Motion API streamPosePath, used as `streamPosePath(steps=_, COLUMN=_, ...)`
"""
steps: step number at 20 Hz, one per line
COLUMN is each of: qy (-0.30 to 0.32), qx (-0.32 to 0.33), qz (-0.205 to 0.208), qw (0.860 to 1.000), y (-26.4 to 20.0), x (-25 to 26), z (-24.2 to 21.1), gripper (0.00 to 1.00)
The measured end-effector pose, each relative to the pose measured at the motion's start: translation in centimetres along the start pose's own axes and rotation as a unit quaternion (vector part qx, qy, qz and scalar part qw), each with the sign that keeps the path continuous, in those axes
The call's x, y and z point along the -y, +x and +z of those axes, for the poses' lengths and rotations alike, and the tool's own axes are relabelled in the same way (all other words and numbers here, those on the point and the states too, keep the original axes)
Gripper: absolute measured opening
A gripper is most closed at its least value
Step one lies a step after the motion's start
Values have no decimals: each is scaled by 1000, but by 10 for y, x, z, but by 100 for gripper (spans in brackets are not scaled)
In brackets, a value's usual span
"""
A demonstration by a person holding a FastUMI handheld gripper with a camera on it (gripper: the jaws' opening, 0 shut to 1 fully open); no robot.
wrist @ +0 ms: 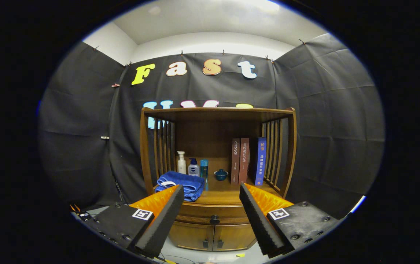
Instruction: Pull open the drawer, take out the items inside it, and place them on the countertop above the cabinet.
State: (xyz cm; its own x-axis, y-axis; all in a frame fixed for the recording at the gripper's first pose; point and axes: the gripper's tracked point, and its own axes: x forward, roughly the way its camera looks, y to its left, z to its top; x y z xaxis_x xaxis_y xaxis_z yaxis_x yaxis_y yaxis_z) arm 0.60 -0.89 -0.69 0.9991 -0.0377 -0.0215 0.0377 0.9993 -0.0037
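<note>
A wooden cabinet (217, 223) stands against the back wall. Its shut drawer (199, 212) has a dark round knob (214, 220) on the front. The countertop (224, 196) above the drawer carries a folded blue towel (180, 183), two bottles (181, 162) (194, 168), a teal tube (204, 168), a small blue lidded bowl (220, 174) and three upright books (247, 160). My gripper (212, 196) is open, well short of the cabinet, and the knob sits in the gap between the fingers (166, 216), a little below the tips. What the drawer holds is hidden.
Two small doors with dark handles (212, 242) sit below the drawer. Slatted wooden sides (276, 154) and a top shelf (217, 112) frame the countertop. The pale floor (202, 256) in front of the cabinet has cables and a yellow scrap (240, 255).
</note>
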Motion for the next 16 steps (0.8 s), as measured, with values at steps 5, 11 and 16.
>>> streamPosePath(steps=5, qy=2, qx=0, qz=-4, qw=1000, y=3, x=3, z=-2, gripper=99)
streamPosePath(steps=11, qy=7, qx=-27, qz=-4, qw=1000, y=20, x=2, z=-38, gripper=99)
streamPosePath(steps=16, qy=11, qx=-60, qz=-1, qw=998, y=46, x=0, z=-86, gripper=99)
